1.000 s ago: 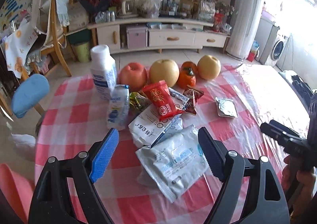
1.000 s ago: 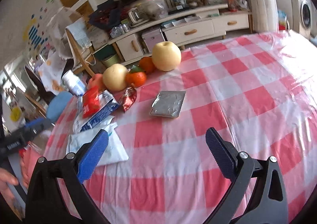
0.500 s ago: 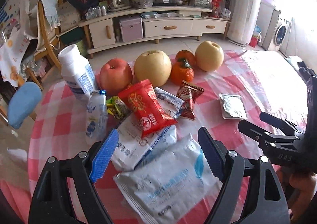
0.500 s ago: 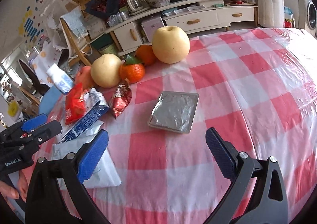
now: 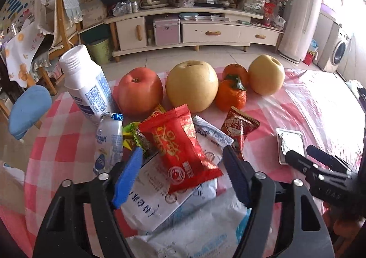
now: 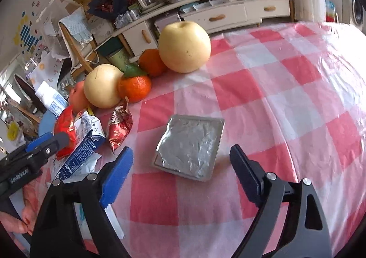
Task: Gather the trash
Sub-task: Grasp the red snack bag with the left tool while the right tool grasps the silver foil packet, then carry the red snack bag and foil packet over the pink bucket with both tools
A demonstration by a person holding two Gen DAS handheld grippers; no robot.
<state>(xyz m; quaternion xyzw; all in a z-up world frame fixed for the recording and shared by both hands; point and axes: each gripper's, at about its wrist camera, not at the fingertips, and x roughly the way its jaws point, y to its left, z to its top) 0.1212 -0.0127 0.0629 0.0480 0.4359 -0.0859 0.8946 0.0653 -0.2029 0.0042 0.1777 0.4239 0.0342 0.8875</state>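
Both claws apart, closing: left claw around red packet, right claw around foil pack.

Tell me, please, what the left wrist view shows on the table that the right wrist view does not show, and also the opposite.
Only the left wrist view shows the small yogurt bottle, the green candy wrapper and the large white pouch under the left gripper.

Only the right wrist view shows the wide bare part of the checked tablecloth to the right, and the silver foil packet in full, ahead of the right gripper.

Both show the red snack packet, the dark red wrapper, the pears, oranges and apple, and the white bottle. Both grippers are open, jaws just closing.
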